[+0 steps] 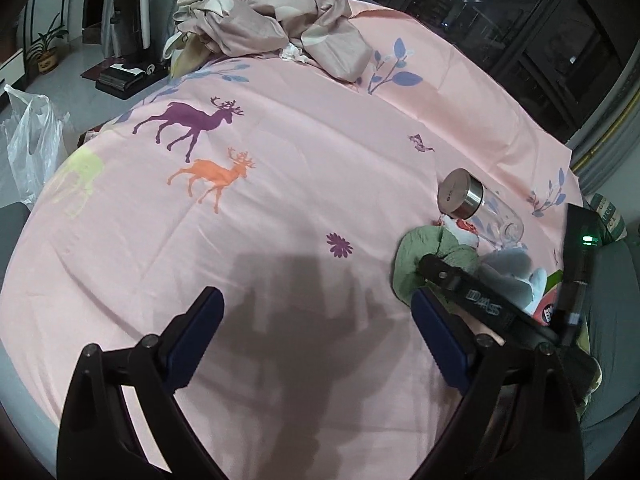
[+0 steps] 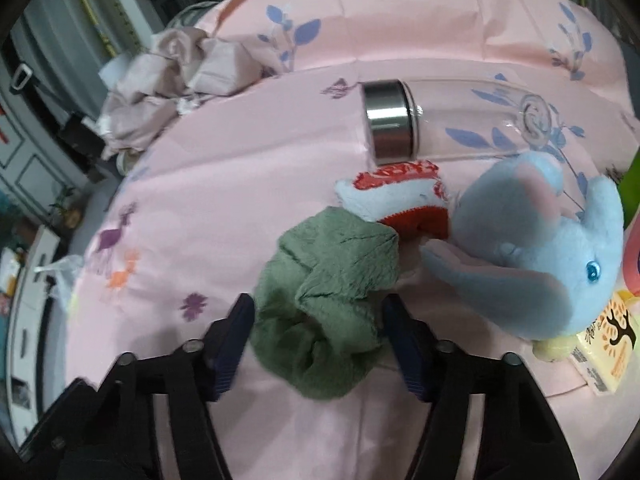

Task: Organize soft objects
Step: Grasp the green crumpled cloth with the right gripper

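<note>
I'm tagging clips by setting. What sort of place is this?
Most likely a room in a home: a pink deer-print sheet covers the surface, a potted plant stands on the floor, and a blue plush elephant lies beside a glass bottle.

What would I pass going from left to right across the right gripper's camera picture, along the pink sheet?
Crumpled beige cloth → green cloth between the right gripper's fingers → red and white cloth → blue plush elephant → small printed carton.
</note>
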A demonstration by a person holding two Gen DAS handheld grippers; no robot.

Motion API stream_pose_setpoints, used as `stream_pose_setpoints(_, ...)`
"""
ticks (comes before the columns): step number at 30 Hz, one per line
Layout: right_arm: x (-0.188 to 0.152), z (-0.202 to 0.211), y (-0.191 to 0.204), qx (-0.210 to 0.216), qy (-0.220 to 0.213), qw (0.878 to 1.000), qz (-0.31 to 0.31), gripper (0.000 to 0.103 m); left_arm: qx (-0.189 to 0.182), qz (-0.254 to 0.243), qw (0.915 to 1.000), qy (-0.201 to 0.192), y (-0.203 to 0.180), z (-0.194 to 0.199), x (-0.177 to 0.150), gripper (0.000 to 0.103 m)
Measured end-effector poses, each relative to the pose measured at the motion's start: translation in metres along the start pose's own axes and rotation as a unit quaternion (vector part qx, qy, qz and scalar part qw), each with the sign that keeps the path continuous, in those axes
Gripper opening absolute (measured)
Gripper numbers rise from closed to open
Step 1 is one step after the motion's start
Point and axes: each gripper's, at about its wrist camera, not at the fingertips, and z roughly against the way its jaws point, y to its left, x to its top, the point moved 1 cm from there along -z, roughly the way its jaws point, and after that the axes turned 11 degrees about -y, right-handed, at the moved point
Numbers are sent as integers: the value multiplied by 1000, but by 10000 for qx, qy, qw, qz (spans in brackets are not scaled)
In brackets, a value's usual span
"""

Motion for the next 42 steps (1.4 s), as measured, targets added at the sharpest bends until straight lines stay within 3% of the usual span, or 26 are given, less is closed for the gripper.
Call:
stream_pose_setpoints(2,-3,-9,0,-95,35,9999,111,41,-96,55,9999,70,0,-1,0,94)
stream_pose_setpoints(3,-5,-11,-2,-107,48,9999,117,38,-163,74,9998,99,0,-1,0,94)
stream_pose_setpoints(5,-5,-8,-6,-82,-40,9999,107,15,-233,56,9996,128,-2,-1,-1,94)
stream_pose_setpoints(10,-7,16,-23,422,80,9989,-194,12,-305,74,9991,271,-4,-5,-2,94)
stream_pose_setpoints(15,-21,56,-39,686,166,9972,-252,12,-510,65,9963,695,-12,-15,-11,94)
stream_pose_setpoints(20,-40,73,-58,789,715,9943,-96,12,-811,-436,9906,1012,-40,-22,-31,94)
stream_pose_setpoints(22,-45,75,-68,651,970,9932,1,12,-930,-637,9868,1161,-52,-25,-42,93)
stream_pose_setpoints(24,-45,81,-79,464,889,9949,42,16,-1075,-763,9826,1310,-63,-28,-51,91)
stream_pose_setpoints(25,-43,85,-85,388,785,9962,32,28,-1156,-805,9802,1389,-68,-29,-56,90)
stream_pose_setpoints(26,-40,90,-91,318,666,9973,7,47,-1225,-834,9783,1447,-71,-29,-59,90)
stream_pose_setpoints(28,-33,97,-102,291,500,9981,-214,69,-1388,-883,9744,1530,-79,-29,-66,89)
stream_pose_setpoints(31,-28,102,-115,420,339,9973,-500,70,-1583,-1002,9695,1581,-92,-28,-76,81)
stream_pose_setpoints(33,-28,97,-118,274,320,9980,-462,70,-1712,-1023,9669,1592,-100,-28,-82,75)
stream_pose_setpoints(36,-34,83,-118,252,468,9976,-437,70,-1880,-1086,9625,1625,-111,-32,-92,72)
stream_pose_setpoints(38,-39,74,-122,319,559,9960,-621,62,-1861,-1307,9607,1589,-118,-35,-96,72)
stream_pose_setpoints(42,-45,71,-117,175,500,9979,-375,52,-1902,-1419,9607,1437,-126,-39,-98,58)
